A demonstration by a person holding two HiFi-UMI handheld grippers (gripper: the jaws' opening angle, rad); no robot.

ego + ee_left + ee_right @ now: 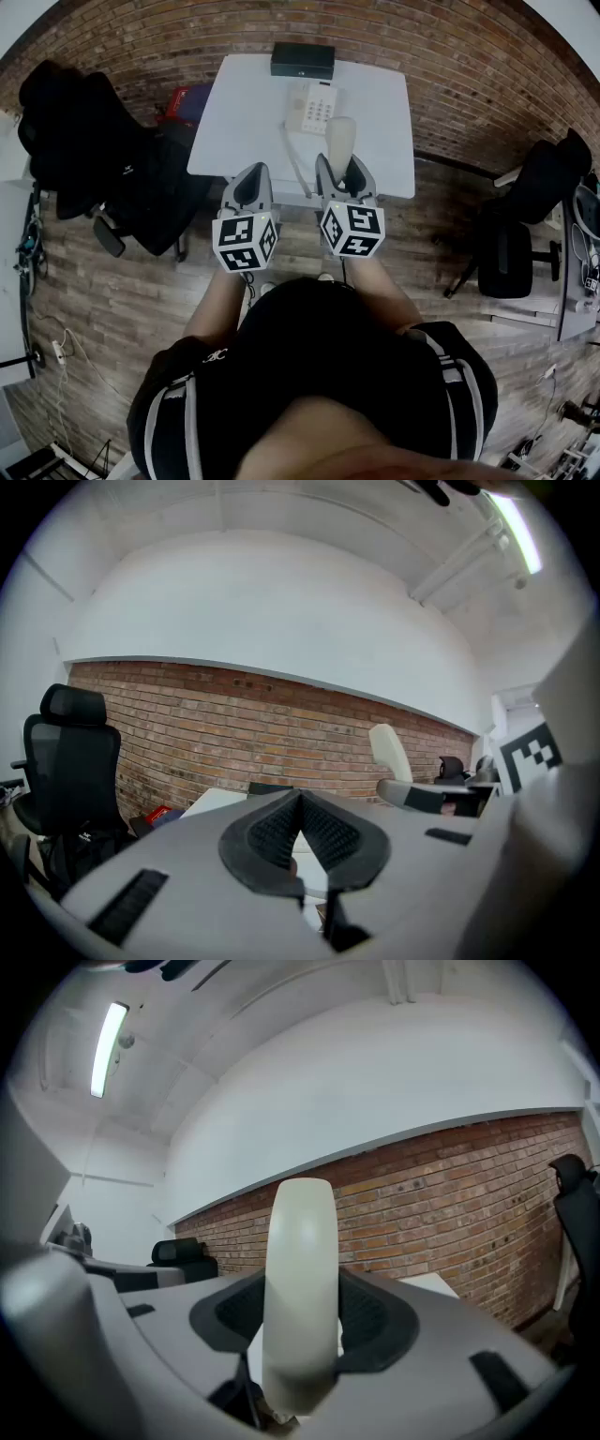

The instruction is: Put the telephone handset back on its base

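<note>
The right hand-held gripper (342,173) tilts upward, clamped on the upright handset (300,1279). The base (314,108) lies ahead on the bench (234,131). The left hand-held gripper (249,183) is alongside, jaws together, empty.

Counting up: single items on the table, pairs around it.

One white table (234,131) is carrying one telephone base (314,108), one black box (303,60) and one cord (296,161). One cream handset (339,139) is standing in the jaws of one of two grippers, the left gripper (250,180) and the right gripper (345,174). Two marker cubes are showing, one per gripper. Two black office chairs are flanking the table, a left chair (103,159) and a right chair (520,239). One red thing (187,101) is lying by the wall.
</note>
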